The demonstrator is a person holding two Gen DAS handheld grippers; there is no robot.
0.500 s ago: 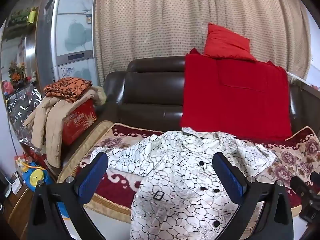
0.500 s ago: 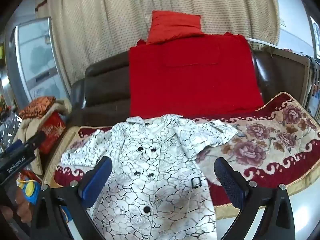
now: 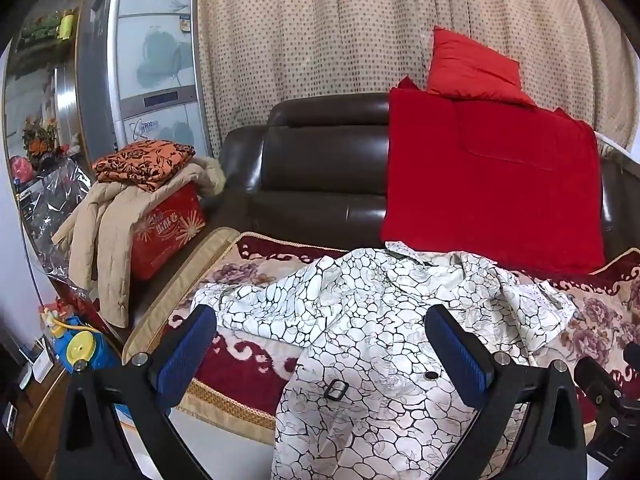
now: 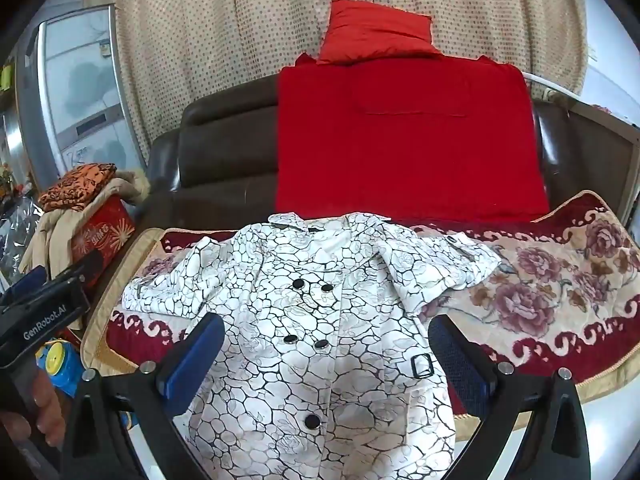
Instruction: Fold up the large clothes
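While both grippers are held above the sofa's front edge, the coat [image 4: 320, 320] is seen spread front-up on the floral cover [image 4: 560, 280], its collar toward the red blanket [image 4: 400, 140] draped over the sofa [image 4: 224, 148] back and its hem hanging over the front edge. The left gripper [image 3: 320, 356] is held with its jaws wide apart and nothing between them; the coat's sleeve and buckle are framed below. The right gripper [image 4: 324, 360] is likewise spread wide and empty above the buttoned front. A red cushion [image 4: 376, 32] is perched on the blanket.
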